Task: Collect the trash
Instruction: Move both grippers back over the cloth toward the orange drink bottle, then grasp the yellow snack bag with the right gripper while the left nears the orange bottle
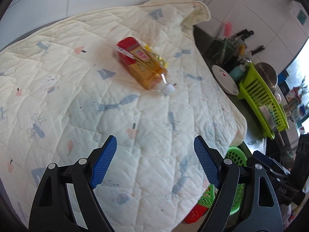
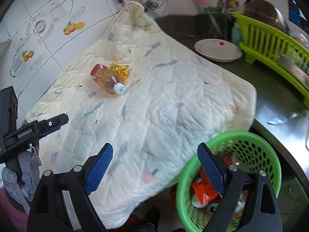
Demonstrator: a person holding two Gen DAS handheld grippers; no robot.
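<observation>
While hovering over the quilt (image 1: 77,77), both wide apart and gripping nothing: left hand-held gripper (image 1: 155,162), right hand-held gripper (image 2: 155,166). Green basket (image 2: 251,141) of trash just below. Farther off, plastic bottle (image 1: 143,63) lying mid-quilt beside yellow wrapper (image 2: 119,70).

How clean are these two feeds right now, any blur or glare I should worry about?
Left wrist view: the bottle on the quilt is smeared by motion, while the left gripper stays sharp; window glare at the right edge. Right wrist view: the bottle is clearer, but the green basket rim is blurred; fisheye bends the edges in both.
</observation>
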